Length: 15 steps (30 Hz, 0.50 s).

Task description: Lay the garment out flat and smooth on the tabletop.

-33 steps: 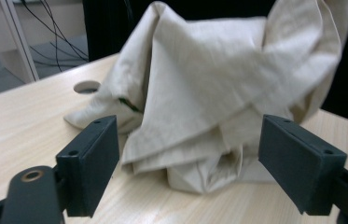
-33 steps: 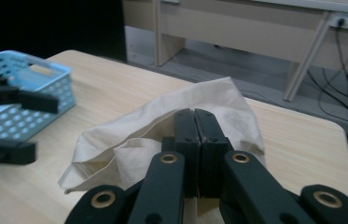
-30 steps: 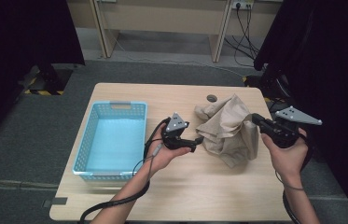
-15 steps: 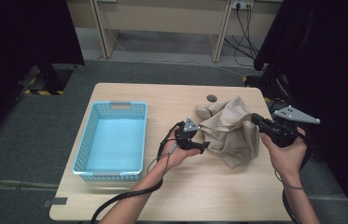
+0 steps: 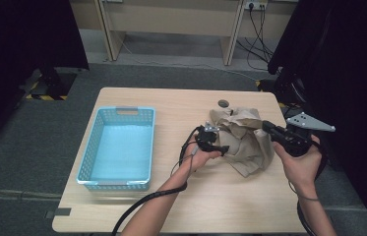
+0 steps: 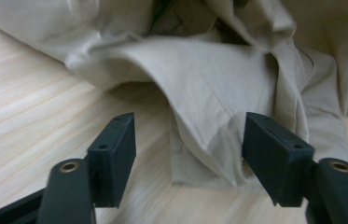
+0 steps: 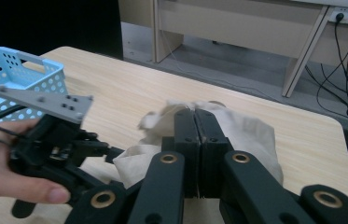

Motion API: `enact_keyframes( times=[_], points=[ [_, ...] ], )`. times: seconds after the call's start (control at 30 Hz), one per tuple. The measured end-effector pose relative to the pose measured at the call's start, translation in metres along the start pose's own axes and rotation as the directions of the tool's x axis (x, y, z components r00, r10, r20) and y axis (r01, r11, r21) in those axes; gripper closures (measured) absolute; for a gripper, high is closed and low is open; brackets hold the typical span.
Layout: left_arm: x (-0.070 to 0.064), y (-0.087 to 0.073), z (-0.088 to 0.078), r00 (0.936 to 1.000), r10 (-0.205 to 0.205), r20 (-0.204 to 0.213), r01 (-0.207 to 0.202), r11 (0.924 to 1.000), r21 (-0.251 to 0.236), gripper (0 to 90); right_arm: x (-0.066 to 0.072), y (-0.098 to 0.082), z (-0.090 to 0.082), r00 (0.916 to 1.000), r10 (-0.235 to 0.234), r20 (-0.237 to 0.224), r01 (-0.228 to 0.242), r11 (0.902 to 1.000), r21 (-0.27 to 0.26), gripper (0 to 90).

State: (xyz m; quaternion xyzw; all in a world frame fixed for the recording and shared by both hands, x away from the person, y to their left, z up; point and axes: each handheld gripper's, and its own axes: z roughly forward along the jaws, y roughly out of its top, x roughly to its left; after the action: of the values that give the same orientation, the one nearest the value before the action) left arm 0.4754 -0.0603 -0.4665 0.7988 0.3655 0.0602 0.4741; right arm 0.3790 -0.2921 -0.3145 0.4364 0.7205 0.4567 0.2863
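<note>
The beige garment (image 5: 242,140) lies crumpled on the surface (image 5: 230,206), right of the blue basket (image 5: 117,147). The right gripper (image 5: 268,127) has its jaws clamped on an upper fold, likely to anchor it, while the left gripper (image 6: 188,149), jaws just closing but still apart, straddles a lower hem without pinching it.

left gripper drops in on the cloth

the left gripper (image 5: 223,149) now sits low at the near-left edge of the beige cloth (image 5: 244,140), having come across from the open tabletop beside the blue basket (image 5: 117,147) and sunk toward the wood. its jaws have just been closing (a fold of the cloth (image 6: 218,107) lies between them, one pad at the fabric, the other apart from it). its cable now trails further right across the table.
</note>
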Motion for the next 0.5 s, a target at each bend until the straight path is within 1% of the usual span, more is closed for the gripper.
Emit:
enact_keyframes(
  times=[0.03,0.1,0.13,0.17,0.23,0.27,0.37,0.4,0.5],
  points=[
    [-0.001,0.0,0.003,1.0,-0.006,0.005,0.006,1.0,0.001,37.6,0.0,0.0,0.0,1.0,-0.001,0.0,0.001,1.0,0.0,89.2],
    [-0.003,0.001,0.007,0.9997,-0.012,0.02,0.012,0.9999,-0.007,48.3,0.0,-0.001,-0.001,1.0,0.0,-0.003,0.0,1.0,-0.001,89.2],
    [-0.004,0.002,0.01,0.9996,-0.017,0.024,0.017,0.9998,-0.007,49.4,0.0,-0.002,-0.002,1.0,0.0,-0.006,0.0,1.0,-0.002,89.2],
    [-0.005,0.002,0.012,0.9995,-0.028,0.016,0.028,0.9996,-0.003,49.7,0.0,-0.002,-0.002,1.0,-0.003,-0.008,0.003,1.0,0.0,89.2],
    [-0.005,0.003,0.016,0.9985,-0.053,0.008,0.054,0.9984,-0.018,52.1,0.0,-0.003,-0.003,0.9999,-0.004,-0.011,0.004,1.0,0.0,89.2],
    [-0.005,0.003,0.017,0.9982,-0.058,0.011,0.058,0.9981,-0.02,53.2,0.001,-0.004,-0.004,0.9999,-0.004,-0.011,0.004,1.0,0.0,89.2],
    [-0.005,0.001,0.019,0.9988,-0.046,0.017,0.046,0.9989,-0.01,62.6,-0.001,-0.005,-0.006,0.9999,-0.002,-0.013,0.002,1.0,-0.002,89.1],
    [-0.005,0.001,0.019,0.9987,-0.045,0.025,0.045,0.9989,-0.01,66.4,-0.001,-0.005,-0.007,0.9999,-0.001,-0.012,0.001,1.0,-0.003,89.1],
    [-0.005,0.002,0.014,0.9987,-0.037,0.035,0.038,0.9991,-0.022,75.0,-0.003,-0.006,-0.009,0.9999,0.007,-0.008,-0.007,1.0,-0.006,89.1]
  ],
)
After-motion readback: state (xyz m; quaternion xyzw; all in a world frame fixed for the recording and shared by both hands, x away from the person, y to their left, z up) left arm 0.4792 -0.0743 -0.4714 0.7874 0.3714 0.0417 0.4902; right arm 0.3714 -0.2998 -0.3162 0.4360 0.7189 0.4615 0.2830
